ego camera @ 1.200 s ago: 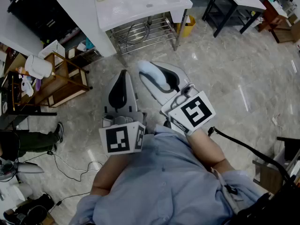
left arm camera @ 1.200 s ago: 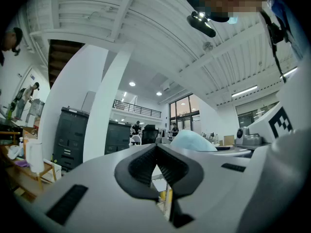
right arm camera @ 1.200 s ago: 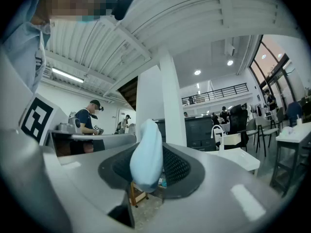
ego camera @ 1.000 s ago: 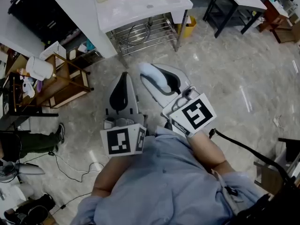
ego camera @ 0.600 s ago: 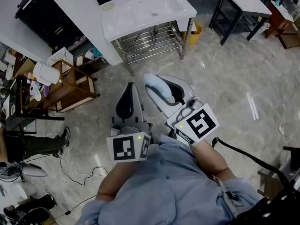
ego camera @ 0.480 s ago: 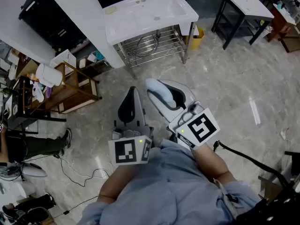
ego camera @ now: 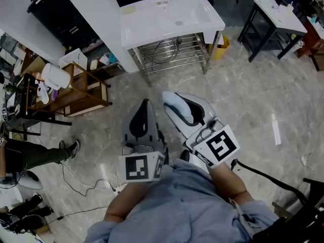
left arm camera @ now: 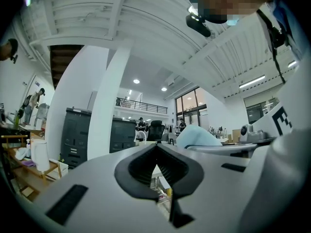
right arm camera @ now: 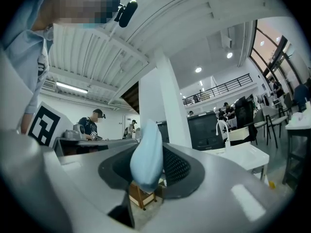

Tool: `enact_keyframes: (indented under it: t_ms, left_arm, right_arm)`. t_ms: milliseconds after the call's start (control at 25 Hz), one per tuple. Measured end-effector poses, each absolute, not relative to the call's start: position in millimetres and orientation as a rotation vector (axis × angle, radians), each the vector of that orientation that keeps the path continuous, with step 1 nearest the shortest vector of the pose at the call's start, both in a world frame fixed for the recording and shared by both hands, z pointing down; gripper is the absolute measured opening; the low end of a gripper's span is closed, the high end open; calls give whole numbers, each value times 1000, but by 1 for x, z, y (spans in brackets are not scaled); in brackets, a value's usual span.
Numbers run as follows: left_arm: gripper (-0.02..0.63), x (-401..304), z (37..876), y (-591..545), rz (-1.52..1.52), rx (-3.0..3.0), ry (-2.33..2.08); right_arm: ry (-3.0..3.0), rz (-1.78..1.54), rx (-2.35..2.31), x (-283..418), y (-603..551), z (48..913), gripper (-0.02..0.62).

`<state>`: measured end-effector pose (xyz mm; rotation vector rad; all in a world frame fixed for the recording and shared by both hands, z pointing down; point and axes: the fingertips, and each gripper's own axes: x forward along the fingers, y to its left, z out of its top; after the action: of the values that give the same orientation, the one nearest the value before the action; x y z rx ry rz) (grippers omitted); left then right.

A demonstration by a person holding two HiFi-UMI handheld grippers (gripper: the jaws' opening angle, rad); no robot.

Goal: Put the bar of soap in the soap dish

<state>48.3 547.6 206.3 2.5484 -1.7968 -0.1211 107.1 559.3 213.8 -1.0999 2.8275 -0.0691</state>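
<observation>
My right gripper (ego camera: 178,104) is shut on a pale blue bar of soap (ego camera: 174,107), which stands on edge between the dark pads (right arm camera: 181,168) in the right gripper view, soap (right arm camera: 146,154). Beside it my left gripper (ego camera: 146,102) is shut with nothing in it; its pads (left arm camera: 171,165) meet at the tip. Both point level over the marble floor towards a white washbasin (ego camera: 152,27) on a wire stand. On the basin's back left corner lies a small yellowish thing (ego camera: 128,9), too small to tell what it is.
A wooden shelf unit (ego camera: 81,92) with a white paper roll (ego camera: 54,76) stands at the left beside a white pillar (ego camera: 88,19). A yellow bin (ego camera: 221,43) sits right of the basin, with a black table (ego camera: 273,19) beyond it. Cables (ego camera: 76,178) and a person's legs (ego camera: 35,153) are at lower left.
Both grippers have moved forward together towards the washbasin, which now shows more fully and lower in the head view. The soap stays in the right gripper.
</observation>
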Motion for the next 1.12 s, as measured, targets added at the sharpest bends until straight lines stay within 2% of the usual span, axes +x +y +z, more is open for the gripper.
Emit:
enact_keyframes:
  t_ms: [320,840,1120]
  left_arm:
    - [5,26,218,479,-156,2530,-1782]
    - [5,-40,213,350,-207,2542,-1735]
    - [5,-47,212,308,-220,2560,-1697]
  right_arm:
    - [2853,-89,-1125,88,494,226,121]
    - [2873,-68,-1146,17,363,216,120]
    - [2872,-17,-1186,7,321,206,121]
